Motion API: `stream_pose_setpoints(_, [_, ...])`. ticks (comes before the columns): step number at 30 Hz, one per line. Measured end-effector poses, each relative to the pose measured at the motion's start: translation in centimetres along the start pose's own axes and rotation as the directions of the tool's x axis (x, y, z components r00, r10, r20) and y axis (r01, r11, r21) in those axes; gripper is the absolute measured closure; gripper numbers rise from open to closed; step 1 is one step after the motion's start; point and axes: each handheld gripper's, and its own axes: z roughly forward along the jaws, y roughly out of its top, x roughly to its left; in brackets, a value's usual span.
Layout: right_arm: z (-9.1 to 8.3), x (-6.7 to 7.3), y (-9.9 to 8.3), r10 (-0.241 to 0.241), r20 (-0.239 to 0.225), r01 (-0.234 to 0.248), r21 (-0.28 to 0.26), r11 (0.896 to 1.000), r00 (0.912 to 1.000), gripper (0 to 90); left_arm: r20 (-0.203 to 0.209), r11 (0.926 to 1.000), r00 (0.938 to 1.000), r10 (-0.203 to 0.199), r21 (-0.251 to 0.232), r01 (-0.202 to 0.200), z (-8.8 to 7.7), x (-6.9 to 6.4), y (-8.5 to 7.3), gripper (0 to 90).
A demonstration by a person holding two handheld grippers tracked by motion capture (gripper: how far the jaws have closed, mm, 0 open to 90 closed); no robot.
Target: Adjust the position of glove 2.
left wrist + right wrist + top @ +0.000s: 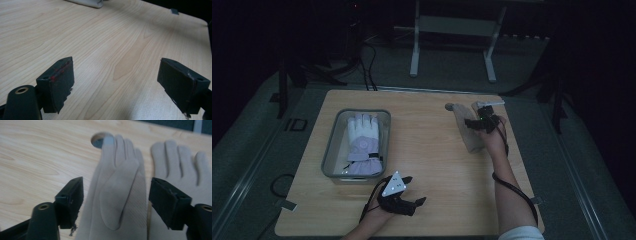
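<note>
Two beige gloves [470, 134] lie side by side on the wooden table [427, 150] at the right. In the right gripper view the nearer glove [120, 192] lies palm up with its thumb folded across, and the second glove [180, 160] lies to its right. My right gripper [116, 197] hovers over the nearer glove, jaws open on either side of it and not pressing. In the high view the right gripper [482, 122] sits over the gloves. My left gripper [414, 191] rests near the front edge, jaws open over bare wood [116, 82].
A clear plastic tray [329, 150] at the left holds a white glove [363, 142] with a dark wrist strap. A round grey hole [449, 106] is in the tabletop just beyond the beige gloves' fingertips. A white metal stand [452, 45] stands behind the table.
</note>
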Motion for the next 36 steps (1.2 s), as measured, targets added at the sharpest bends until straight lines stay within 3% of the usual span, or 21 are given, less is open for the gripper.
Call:
stream_pose_setpoints(1, [1.0, -0.3, -0.3, -0.001, 0.022, 0.0, 0.025, 1.0, 0.9997, 31.2, -0.007, 1.0, 1.0, 0.0, 0.0, 0.0, 0.0, 0.0, 0.0, 14.3])
stream_pose_setpoints(3, [1.3, -0.4, -0.4, 0.006, 0.024, -0.007, 0.031, 0.999, 0.9997, 31.2, -0.009, 1.0, 0.9999, -0.004, -0.005, 0.004, -0.1, -0.1, 0.0, 13.3])
stream_pose_setpoints(5, [2.3, -0.7, -0.8, 0.015, 0.046, -0.017, 0.05, 0.999, 0.9988, 31.2, -0.017, 0.9999, 0.9999, -0.003, -0.01, 0.002, -0.1, -0.1, -0.1, 5.2])
stream_pose_setpoints(6, [2.7, -0.8, -1.0, 0.027, 0.029, -0.028, 0.056, 0.998, 0.9992, 31.1, -0.027, 1.0, 0.9996, -0.007, -0.006, 0.007, -0.1, -0.1, -0.1, 2.6])
stream_pose_setpoints(11, [3.7, -0.8, -1.6, 0.032, 0.028, -0.034, 0.083, 0.996, 0.9991, 31.2, -0.034, 0.9996, 0.9991, -0.027, -0.006, 0.027, -0.2, 0.0, -0.1, 2.5])
stream_pose_setpoints(12, [4.2, -0.6, -2.0, 0.006, 0.038, -0.009, 0.1, 0.995, 0.9993, 30.7, -0.038, 0.9995, 0.9988, -0.031, -0.01, 0.03, -0.2, 0.0, -0.1, 2.5])
stream_pose_setpoints(14, [4.2, -0.6, -2.0, -0.001, 0.042, -0.003, 0.097, 0.995, 0.9991, 31.2, -0.039, 0.9994, 0.9987, -0.032, -0.011, 0.032, -0.2, 0.0, -0.1, 2.5])
stream_pose_setpoints(20, [3.9, -0.1, -2.1, 0.001, 0.048, -0.005, 0.096, 0.995, 0.9988, 50.5, -0.044, 0.9992, 0.9982, -0.04, -0.01, 0.04, -0.2, 0.0, -0.1, 2.5])
stream_pose_setpoints(21, [3.9, -0.1, -2.1, 0.001, 0.048, -0.005, 0.096, 0.995, 0.9988, 50.5, -0.045, 0.9992, 0.9982, -0.04, -0.01, 0.039, -0.2, -0.1, -0.1, 2.5])
stream_pose_setpoints(23, [3.7, 0.1, -2.2, 0.005, 0.055, -0.01, 0.09, 0.996, 0.9985, 60.6, -0.049, 0.9992, 0.9981, -0.038, -0.01, 0.037, -0.3, -0.1, -0.2, 2.5])
stream_pose_setpoints(24, [3.7, 0.2, -2.3, 0.013, 0.065, -0.018, 0.083, 0.996, 0.9978, 70.3, -0.05, 0.9993, 0.9981, -0.036, -0.008, 0.036, -0.2, -0.1, -0.2, 2.5])
stream_pose_setpoints(27, [3.6, 0.3, -2.3, 0.03, 0.067, -0.035, 0.082, 0.996, 0.9973, 74.6, -0.05, 0.9996, 0.9983, -0.03, 0.001, 0.03, -0.2, -0.3, -0.1, 2.5])
stream_pose_setpoints(28, [3.5, 0.2, -2.3, 0.089, 0.074, -0.095, 0.078, 0.992, 0.9933, 76.8, -0.048, 0.9997, 0.9985, -0.025, 0.005, 0.025, -0.2, -0.3, -0.1, 2.5])
stream_pose_setpoints(30, [3.5, 0.2, -2.3, 0.118, 0.075, -0.124, 0.077, 0.989, 0.9902, 78.2, -0.05, 0.9997, 0.9985, -0.024, 0.007, 0.025, -0.1, -0.3, -0.1, 2.5])
stream_pose_setpoints(35, [3.1, 0.6, -2.1, 0.117, 0.081, -0.124, 0.085, 0.989, 0.9898, 79.5, -0.052, 0.9996, 0.9982, -0.029, -0.002, 0.029, -0.3, -0.3, -0.2, 2.5])
stream_pose_setpoints(36, [2.8, 0.9, -2.0, 0.14, 0.088, -0.147, 0.089, 0.985, 0.9863, 79.5, -0.052, 0.9995, 0.9982, -0.03, -0.006, 0.029, -0.3, -0.3, -0.2, 2.5])
